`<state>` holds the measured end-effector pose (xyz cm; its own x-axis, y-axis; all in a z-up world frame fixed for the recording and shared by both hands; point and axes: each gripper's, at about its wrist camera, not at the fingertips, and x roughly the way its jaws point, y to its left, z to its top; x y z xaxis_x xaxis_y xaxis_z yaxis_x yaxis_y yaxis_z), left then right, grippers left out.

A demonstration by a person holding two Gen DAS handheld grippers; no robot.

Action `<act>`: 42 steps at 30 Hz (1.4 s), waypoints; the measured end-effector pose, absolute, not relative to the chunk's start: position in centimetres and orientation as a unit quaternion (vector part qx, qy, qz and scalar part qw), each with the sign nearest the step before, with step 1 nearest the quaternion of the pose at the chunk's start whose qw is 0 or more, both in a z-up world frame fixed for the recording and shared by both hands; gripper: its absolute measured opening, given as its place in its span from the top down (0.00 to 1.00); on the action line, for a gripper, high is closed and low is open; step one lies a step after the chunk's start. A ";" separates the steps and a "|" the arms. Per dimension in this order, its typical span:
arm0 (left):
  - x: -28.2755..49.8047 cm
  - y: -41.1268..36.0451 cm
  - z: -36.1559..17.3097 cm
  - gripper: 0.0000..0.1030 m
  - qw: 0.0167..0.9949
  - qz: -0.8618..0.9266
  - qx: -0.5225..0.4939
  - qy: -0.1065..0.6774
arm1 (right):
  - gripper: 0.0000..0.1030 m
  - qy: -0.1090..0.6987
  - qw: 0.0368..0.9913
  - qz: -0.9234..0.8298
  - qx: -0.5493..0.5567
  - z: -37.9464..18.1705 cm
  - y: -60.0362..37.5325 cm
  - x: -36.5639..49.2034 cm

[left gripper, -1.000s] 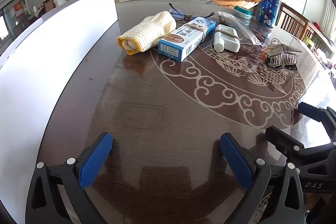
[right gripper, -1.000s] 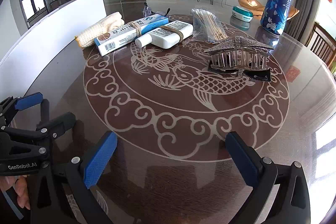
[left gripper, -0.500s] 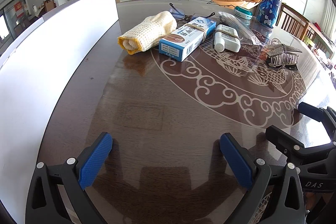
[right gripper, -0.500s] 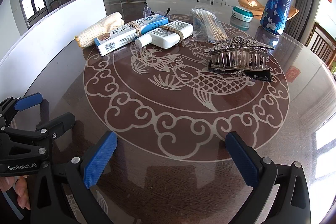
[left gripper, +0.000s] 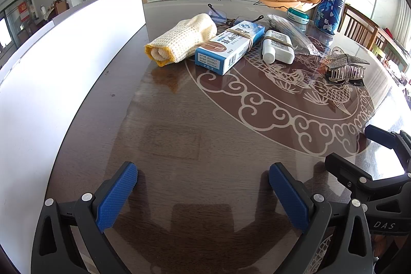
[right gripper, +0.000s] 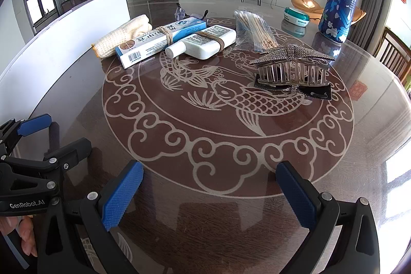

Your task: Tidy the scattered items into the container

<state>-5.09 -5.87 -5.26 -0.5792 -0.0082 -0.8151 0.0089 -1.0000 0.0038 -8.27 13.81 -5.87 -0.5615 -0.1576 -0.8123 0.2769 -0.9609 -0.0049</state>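
I see the white container (left gripper: 64, 63) along the left edge of the table (left gripper: 195, 135); only its outer wall faces my cameras, so I cannot tell what is inside. The rolled towel (left gripper: 181, 39), blue-and-white box (left gripper: 230, 49), white bottle (left gripper: 277, 46), bag of cotton swabs (right gripper: 253, 28) and rhinestone hair claw (right gripper: 291, 66) all lie on the far half of the table, outside the container.

Compared with a second ago, nothing on the table has moved and my view has barely shifted.

The box lies flat, its long axis running from near-left to far-right in the left wrist view, its barcode end toward me, with the towel touching its left side. The bottle lies beside it, cap pointing toward me.

My left gripper (left gripper: 203, 193) hangs low over bare wood, jaws spread wide and empty. My right gripper (right gripper: 209, 194) is the same, jaws spread over the carved ring, well short of the hair claw.
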 end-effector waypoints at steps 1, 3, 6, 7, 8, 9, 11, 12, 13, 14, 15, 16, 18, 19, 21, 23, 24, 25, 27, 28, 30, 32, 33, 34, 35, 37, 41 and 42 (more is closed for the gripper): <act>-5.1 -5.9 -5.3 0.00 0.005 -0.889 0.459 0.000 | 0.00 0.066 0.123 -0.881 0.452 -5.9 13.8 -8.3; -5.1 -5.9 -5.3 0.00 0.005 -0.889 0.459 0.000 | 0.00 0.066 0.123 -0.881 0.452 -5.9 13.8 -8.3; -5.1 -5.9 -5.3 0.00 0.005 -0.889 0.459 0.000 | 0.00 0.066 0.123 -0.881 0.452 -5.9 13.8 -8.3; -5.1 -5.9 -5.3 0.00 0.005 -0.889 0.459 0.000 | 0.00 0.066 0.123 -0.881 0.452 -5.9 13.8 -8.3; -5.1 -5.9 -5.3 0.00 0.005 -0.889 0.459 0.000 | 0.00 0.066 0.123 -0.881 0.452 -5.9 13.8 -8.3; -5.1 -5.9 -5.3 0.00 0.005 -0.889 0.459 0.000 | 0.00 0.066 0.123 -0.881 0.452 -5.9 13.8 -8.3; -5.1 -5.9 -5.3 0.00 0.005 -0.889 0.459 0.000 | 0.00 0.066 0.123 -0.881 0.452 -5.8 13.8 -8.3; -5.1 -5.9 -5.3 0.00 0.005 -0.889 0.459 0.001 | 0.00 0.066 0.123 -0.881 0.452 -5.8 13.8 -8.3; -5.1 -6.0 -5.2 0.00 0.005 -0.889 0.459 0.001 | 0.00 0.065 0.124 -0.881 0.452 -5.8 13.9 -8.3; -5.1 -6.0 -5.2 0.00 0.005 -0.889 0.459 0.001 | 0.00 0.065 0.124 -0.881 0.452 -5.8 13.9 -8.3; -5.0 -6.0 -5.2 0.00 0.005 -0.889 0.459 0.001 | 0.00 0.065 0.124 -0.881 0.452 -5.9 13.8 -8.3; -5.1 -6.0 -5.2 0.00 0.005 -0.889 0.459 0.001 | 0.00 0.065 0.124 -0.881 0.452 -5.9 13.8 -8.3; -5.1 -6.0 -5.2 0.00 0.005 -0.889 0.459 0.001 | 0.00 0.072 0.126 -0.881 0.451 -5.9 13.8 -8.2; -5.1 -6.0 -5.2 0.00 0.005 -0.889 0.459 0.001 | 0.00 0.071 0.128 -0.880 0.451 -5.9 14.1 -8.1; -5.1 -6.0 -5.2 0.00 0.005 -0.889 0.459 0.001 | 0.00 0.068 0.122 -0.881 0.452 -5.9 15.0 -7.9; -5.1 -6.1 -5.2 0.00 0.006 -0.889 0.459 0.002 | 0.00 0.065 0.116 -0.882 0.452 -5.9 16.2 -8.1; -5.1 -6.1 -5.2 0.00 0.006 -0.889 0.459 0.002 | 0.00 0.064 0.113 -0.882 0.452 -5.9 16.8 -8.4; -5.1 -6.1 -5.2 0.00 0.006 -0.889 0.459 0.002 | 0.00 0.063 0.111 -0.883 0.453 -5.9 17.4 -8.8; -5.1 -6.1 -5.2 0.00 0.006 -0.889 0.459 0.002 | 0.00 0.063 0.111 -0.882 0.453 -5.9 18.5 -10.0; -5.1 -6.1 -5.2 0.00 0.006 -0.889 0.459 0.002 | 0.00 0.064 0.113 -0.882 0.453 -5.8 18.9 -10.7; -5.1 -6.1 -5.2 0.00 0.006 -0.889 0.459 0.002 | 0.00 0.071 0.127 -0.880 0.452 -5.8 19.4 -12.0; -5.1 -6.1 -5.2 0.00 0.006 -0.889 0.459 0.002 | 0.00 0.081 0.147 -0.877 0.450 -5.8 19.5 -13.1; -5.1 -6.2 -5.2 0.00 0.006 -0.889 0.459 0.002 | 0.00 0.086 0.159 -0.875 0.449 -5.8 19.4 -13.5; -5.1 -6.1 -5.2 0.00 0.006 -0.889 0.459 0.002 | 0.00 0.093 0.171 -0.873 0.448 -5.8 19.4 -13.9; -5.1 -6.2 -5.2 0.00 0.006 -0.889 0.459 0.002 | 0.00 0.098 0.183 -0.870 0.446 -5.8 19.3 -14.2; -5.1 -6.2 -5.2 0.00 0.006 -0.889 0.459 0.002 | 0.00 0.110 0.206 -0.865 0.444 -5.9 19.3 -14.6; -5.1 -6.2 -5.2 0.00 0.006 -0.889 0.459 0.002 | 0.00 0.126 0.237 -0.857 0.440 -5.9 19.2 -15.4; -5.1 -6.2 -5.2 0.00 0.006 -0.889 0.459 0.002 | 0.00 0.129 0.242 -0.856 0.439 -5.9 19.1 -15.6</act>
<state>-5.09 -6.16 -5.18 -0.5794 -0.0086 -0.8150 0.0121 -0.9999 0.0020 -15.58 19.12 -5.87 -0.4978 -0.3008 -0.8134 0.5265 -0.8502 -0.0078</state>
